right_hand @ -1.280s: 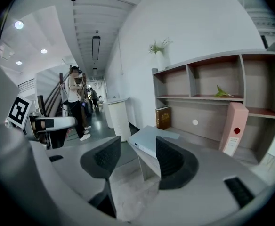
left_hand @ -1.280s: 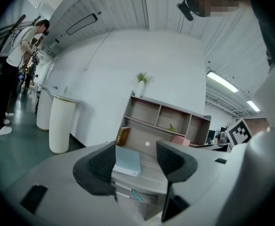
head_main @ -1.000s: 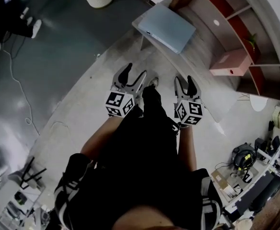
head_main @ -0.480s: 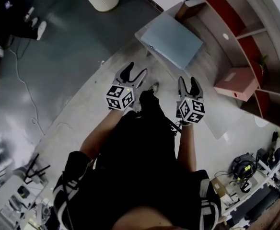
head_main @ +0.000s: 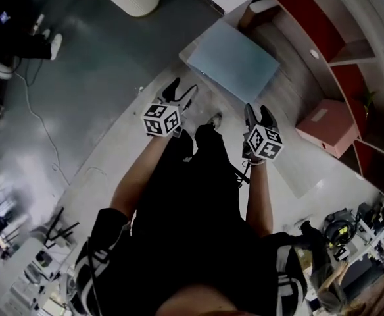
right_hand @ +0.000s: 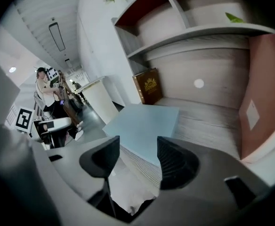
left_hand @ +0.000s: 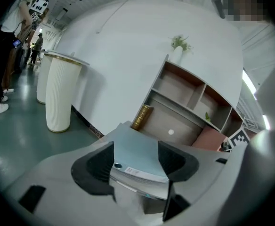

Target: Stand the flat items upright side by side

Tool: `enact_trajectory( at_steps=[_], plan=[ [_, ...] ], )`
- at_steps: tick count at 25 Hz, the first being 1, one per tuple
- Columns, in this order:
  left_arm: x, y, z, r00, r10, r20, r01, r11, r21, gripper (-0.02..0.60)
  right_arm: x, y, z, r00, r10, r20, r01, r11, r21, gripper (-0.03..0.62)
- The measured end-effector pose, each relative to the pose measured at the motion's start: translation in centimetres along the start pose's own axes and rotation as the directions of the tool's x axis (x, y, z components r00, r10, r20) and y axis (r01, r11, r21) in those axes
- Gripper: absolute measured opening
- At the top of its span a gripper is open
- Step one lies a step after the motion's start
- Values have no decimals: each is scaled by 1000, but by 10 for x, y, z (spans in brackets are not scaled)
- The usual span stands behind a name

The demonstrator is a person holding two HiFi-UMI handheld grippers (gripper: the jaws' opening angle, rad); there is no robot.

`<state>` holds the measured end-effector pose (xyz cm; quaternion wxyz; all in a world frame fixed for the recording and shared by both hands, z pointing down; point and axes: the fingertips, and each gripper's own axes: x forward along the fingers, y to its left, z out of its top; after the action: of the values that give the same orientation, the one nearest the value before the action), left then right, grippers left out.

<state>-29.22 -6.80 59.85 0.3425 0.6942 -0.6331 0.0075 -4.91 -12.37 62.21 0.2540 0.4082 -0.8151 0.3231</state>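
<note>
A light blue flat binder (head_main: 235,61) lies flat on the low wooden shelf (head_main: 297,91). It shows between the jaws in the left gripper view (left_hand: 140,159) and the right gripper view (right_hand: 144,124). A brown book with gold print (right_hand: 148,86) stands upright at the shelf's back, and it also appears beside the binder (left_hand: 141,117). My left gripper (head_main: 182,91) is open just short of the binder's near edge; its jaws (left_hand: 136,150) have just been opening, with nothing between them. My right gripper (head_main: 258,112) hangs open and empty (right_hand: 137,145) near the binder's right corner.
A pink box (head_main: 327,127) sits on the shelf to the right (right_hand: 260,107). Red-backed compartments (head_main: 297,8) rise behind. A white ribbed pillar (left_hand: 60,93) stands on the dark floor at the left. A person stands in the distance (right_hand: 45,91). Desks with equipment line the lower edges (head_main: 350,242).
Both grippers have moved forward and down towards the blue binder on the shelf, the left one now close to its near edge. Nothing has been taken hold of.
</note>
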Motion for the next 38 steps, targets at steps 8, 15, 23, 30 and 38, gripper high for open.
enact_trajectory(
  at_steps=[8, 15, 23, 30, 38],
  plan=[
    [52, 39, -13, 997, -54, -63, 53, 998, -25, 285, 42, -23, -38, 993, -45, -108, 58, 992, 115, 265],
    [106, 87, -25, 990, -49, -131, 44, 998, -36, 296, 71, -37, -48, 986, -111, -124, 133, 972, 193, 265],
    [140, 98, -30, 975, -129, -181, 121, 991, -57, 296, 92, -40, -66, 980, -143, -140, 180, 936, 302, 265],
    [147, 91, -40, 944, -225, -243, 214, 974, -69, 296, 95, -39, -67, 970, -209, -122, 239, 910, 339, 262],
    [124, 95, -49, 924, -263, -277, 244, 964, -103, 296, 84, -25, -89, 955, -261, -144, 296, 880, 371, 258]
  ],
)
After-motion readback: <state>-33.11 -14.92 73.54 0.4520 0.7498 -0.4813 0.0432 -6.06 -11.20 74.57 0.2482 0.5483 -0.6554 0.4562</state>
